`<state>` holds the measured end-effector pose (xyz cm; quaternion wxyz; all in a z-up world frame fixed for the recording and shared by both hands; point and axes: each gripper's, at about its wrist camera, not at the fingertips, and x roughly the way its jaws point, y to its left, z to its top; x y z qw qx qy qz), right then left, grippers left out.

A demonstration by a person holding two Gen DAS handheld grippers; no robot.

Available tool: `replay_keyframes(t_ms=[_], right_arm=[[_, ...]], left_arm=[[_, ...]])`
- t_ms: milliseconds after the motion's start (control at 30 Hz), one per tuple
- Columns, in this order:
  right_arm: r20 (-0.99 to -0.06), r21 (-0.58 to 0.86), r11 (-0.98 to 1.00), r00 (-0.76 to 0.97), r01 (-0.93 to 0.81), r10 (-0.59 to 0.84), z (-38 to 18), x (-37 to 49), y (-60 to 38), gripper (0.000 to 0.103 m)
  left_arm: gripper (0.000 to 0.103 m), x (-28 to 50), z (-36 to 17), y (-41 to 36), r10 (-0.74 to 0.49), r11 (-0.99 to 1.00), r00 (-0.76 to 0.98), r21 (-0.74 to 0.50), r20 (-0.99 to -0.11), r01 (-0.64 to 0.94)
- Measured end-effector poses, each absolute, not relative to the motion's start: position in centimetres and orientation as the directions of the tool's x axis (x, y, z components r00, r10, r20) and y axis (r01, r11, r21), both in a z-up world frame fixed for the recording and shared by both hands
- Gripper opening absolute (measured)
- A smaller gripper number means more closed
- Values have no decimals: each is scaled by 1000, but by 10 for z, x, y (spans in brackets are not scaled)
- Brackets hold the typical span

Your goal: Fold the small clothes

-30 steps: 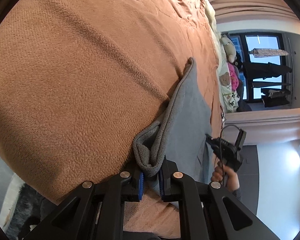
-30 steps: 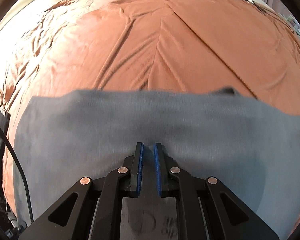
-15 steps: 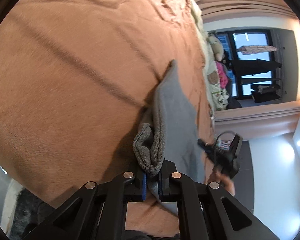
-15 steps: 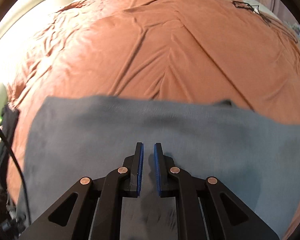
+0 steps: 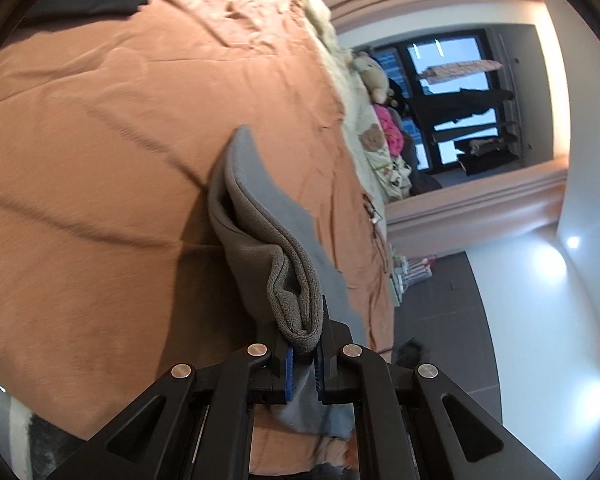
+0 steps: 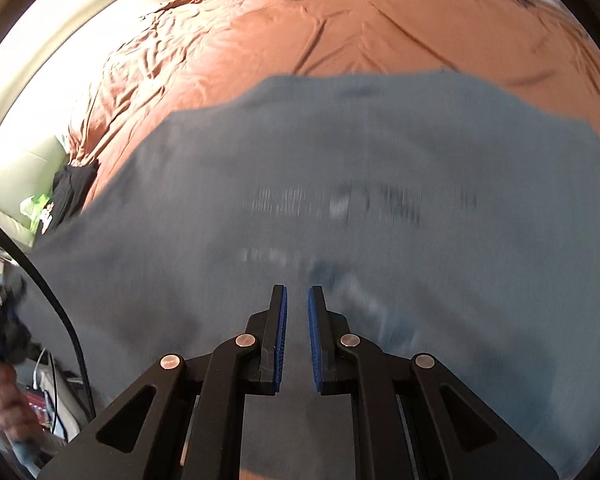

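Since the earlier frames you have raised the grey garment (image 5: 256, 216) off the orange bedspread (image 5: 100, 160), and its far edge now stands curled above the cover. Your left gripper (image 5: 302, 354) pinches a thick, doubled fold of soft knit between its blue pads. Your right gripper (image 6: 297, 332) has its jaws nearly together, apparently clamping the same cloth (image 6: 340, 184), which spreads smooth, flat and motion-blurred over the wrinkled bedspread (image 6: 300, 20), with faint pale print showing.
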<state>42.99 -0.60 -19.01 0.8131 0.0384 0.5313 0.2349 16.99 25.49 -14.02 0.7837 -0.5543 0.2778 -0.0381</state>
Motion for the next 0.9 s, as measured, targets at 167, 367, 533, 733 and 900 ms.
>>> replay_keyframes(t_ms=[167,367,533,733,900], right_arm=[[-849,340,887,305,-311,432,-201,412,-18,8],[-826,402,865,289,-301,484,-206,388,-30,8],[-803,461,844,274,-276,529,-213,376,-35,8],[-780,494,827,283,-268,558,-206,369,-52,8],[-746,488,835,376,-253,550,-177,362,-88,8]], left_arm=[[7,187,-119,247,-389,412,842,-888,-375,-205],[7,210,-94,228,-425,465,826,-872,-370,-151],[7,231,-75,207,-464,498,806,-861,-366,-104],[7,255,-60,176,-506,535,775,-842,-378,-61],[7,273,-47,146,-544,567,742,-823,-391,-18]])
